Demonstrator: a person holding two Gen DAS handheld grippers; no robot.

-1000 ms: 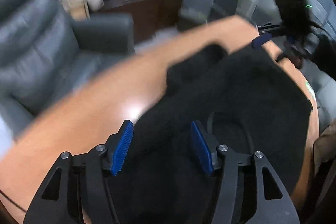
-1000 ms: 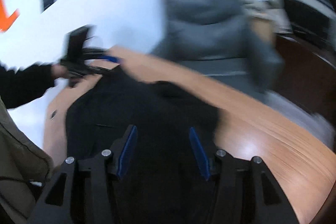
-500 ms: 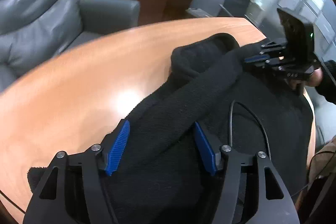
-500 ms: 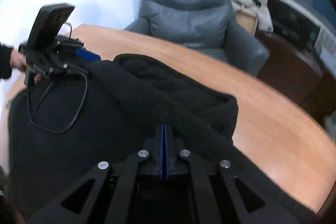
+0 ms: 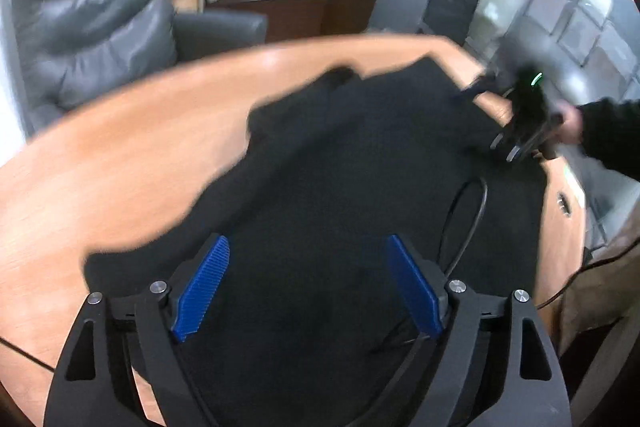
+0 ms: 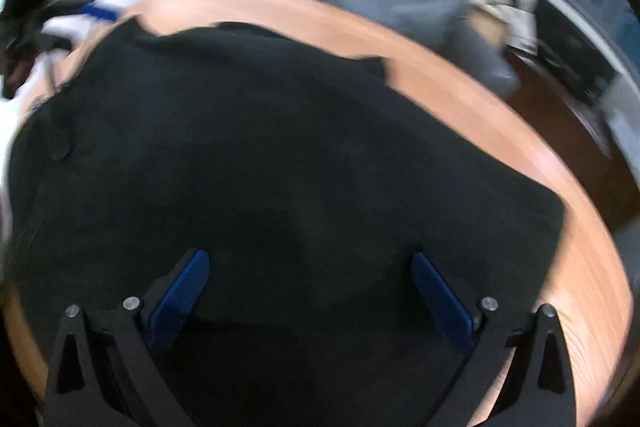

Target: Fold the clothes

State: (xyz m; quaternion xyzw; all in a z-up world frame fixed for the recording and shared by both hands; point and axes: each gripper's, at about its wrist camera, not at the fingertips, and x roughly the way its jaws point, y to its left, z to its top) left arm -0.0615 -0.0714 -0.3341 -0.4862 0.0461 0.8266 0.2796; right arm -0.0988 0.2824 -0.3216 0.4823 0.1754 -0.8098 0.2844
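Observation:
A black fleece garment (image 5: 360, 167) lies spread over the round wooden table (image 5: 120, 147). My left gripper (image 5: 308, 241) hovers over its near part; the jaws are opening, and only flat cloth lies below the blue pads. At the right in that view, a hand in a black sleeve holds my right gripper (image 5: 520, 123) at the garment's far edge. In the right wrist view the garment (image 6: 280, 147) fills the middle. There my right gripper (image 6: 309, 255) stands wide, still opening, gripping nothing. The blurred left gripper (image 6: 48, 7) is at the top left.
A thin black cable (image 5: 464, 223) loops over the garment near my left gripper. A grey leather armchair (image 5: 92, 39) stands behind the table, with a dark wooden desk (image 5: 288, 11) further back. Brown cloth (image 5: 592, 291) hangs past the table's right edge.
My right gripper, shut half a second ago, now stands wide open. The left jaws have spread wider. Both hands have shifted, and the garment looks flatter than before.

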